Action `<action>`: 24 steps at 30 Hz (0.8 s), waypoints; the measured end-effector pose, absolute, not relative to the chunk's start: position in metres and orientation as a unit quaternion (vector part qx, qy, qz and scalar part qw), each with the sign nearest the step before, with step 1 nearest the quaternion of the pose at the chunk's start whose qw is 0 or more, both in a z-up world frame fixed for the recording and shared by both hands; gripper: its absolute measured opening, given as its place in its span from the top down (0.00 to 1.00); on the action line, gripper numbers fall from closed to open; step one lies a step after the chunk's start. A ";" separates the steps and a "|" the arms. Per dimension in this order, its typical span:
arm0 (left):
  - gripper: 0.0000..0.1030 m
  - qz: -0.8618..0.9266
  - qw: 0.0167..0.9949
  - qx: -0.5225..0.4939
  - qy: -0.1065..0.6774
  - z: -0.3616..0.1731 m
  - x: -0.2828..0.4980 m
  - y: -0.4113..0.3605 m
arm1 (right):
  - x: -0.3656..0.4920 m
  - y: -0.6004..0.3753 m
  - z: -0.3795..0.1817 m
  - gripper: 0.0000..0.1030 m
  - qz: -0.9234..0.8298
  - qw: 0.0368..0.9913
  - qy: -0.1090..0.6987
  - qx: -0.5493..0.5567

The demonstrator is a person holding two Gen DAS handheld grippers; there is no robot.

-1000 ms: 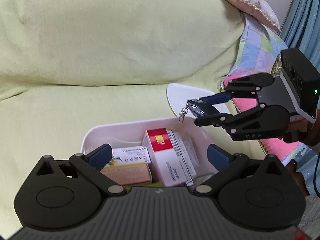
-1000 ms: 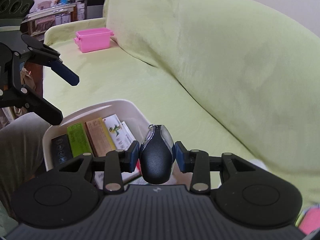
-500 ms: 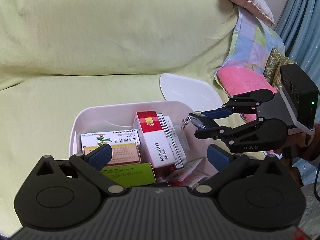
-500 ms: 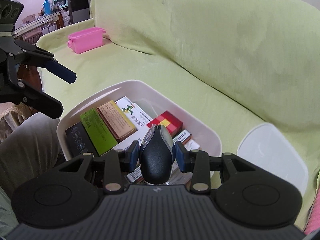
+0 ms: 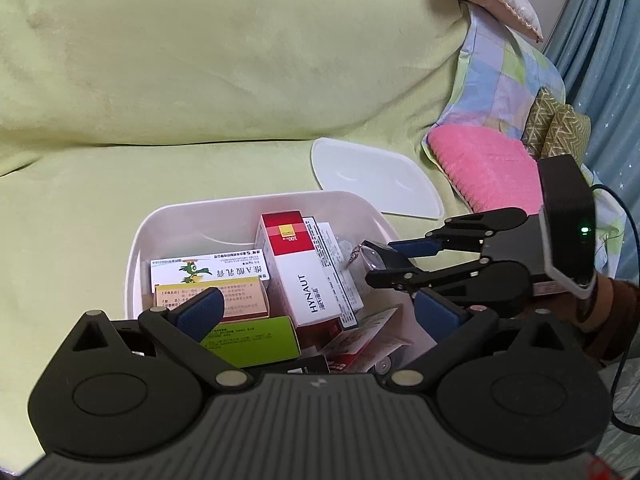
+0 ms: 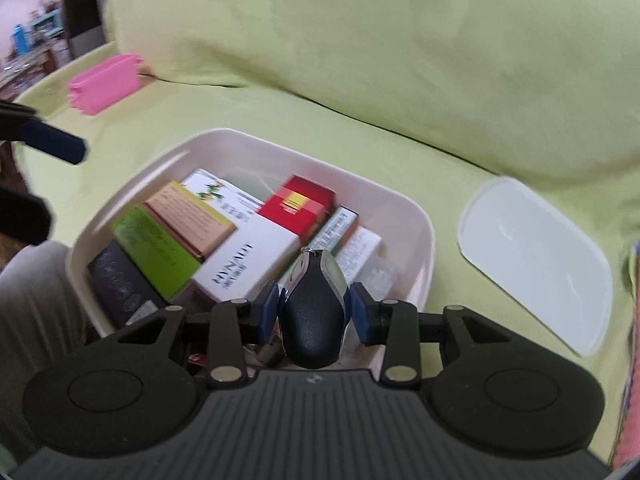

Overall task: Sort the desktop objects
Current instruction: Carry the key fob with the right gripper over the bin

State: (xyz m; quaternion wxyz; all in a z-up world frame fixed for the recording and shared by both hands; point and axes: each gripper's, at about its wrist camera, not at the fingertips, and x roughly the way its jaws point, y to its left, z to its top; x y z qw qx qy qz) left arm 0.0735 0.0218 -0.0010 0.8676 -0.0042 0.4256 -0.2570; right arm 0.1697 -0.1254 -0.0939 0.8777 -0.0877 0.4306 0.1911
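A white bin (image 5: 134,256) on the green sofa holds several medicine boxes, among them a red-and-white HYNAUT box (image 5: 304,276). My right gripper (image 6: 314,310) is shut on a black key fob (image 6: 314,320), which hangs just above the boxes at the bin's right end. The left wrist view shows that gripper (image 5: 384,264) coming in from the right with the fob (image 5: 374,256) over the bin's right rim. My left gripper (image 5: 318,312) stands open over the bin's near edge, nothing between its fingers (image 6: 52,144).
The bin's white lid (image 6: 532,256) lies flat on the seat to the right of the bin (image 6: 426,232). A pink box (image 6: 104,82) sits far left on the sofa. A pink cushion (image 5: 484,168) and patterned pillows lie at the right end. A person's grey-clad leg (image 6: 36,300) is by the bin.
My right gripper has come down and over the bin with the key fob, from above the lid to just over the boxes. The left gripper stayed open, and the bin now sits nearer in its view.
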 end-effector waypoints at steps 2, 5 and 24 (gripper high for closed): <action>0.01 -0.256 0.867 -0.006 0.427 -0.001 0.073 0.023 | 0.172 -0.126 -0.100 0.67 0.172 0.880 0.437 -0.076; 0.01 -0.255 0.866 -0.008 0.429 -0.003 0.072 0.024 | 0.175 -0.125 -0.108 0.67 0.150 0.879 0.447 -0.064; 0.01 -0.252 0.860 -0.006 0.443 -0.014 0.072 0.019 | 0.171 -0.116 -0.136 0.67 0.122 0.863 0.487 -0.053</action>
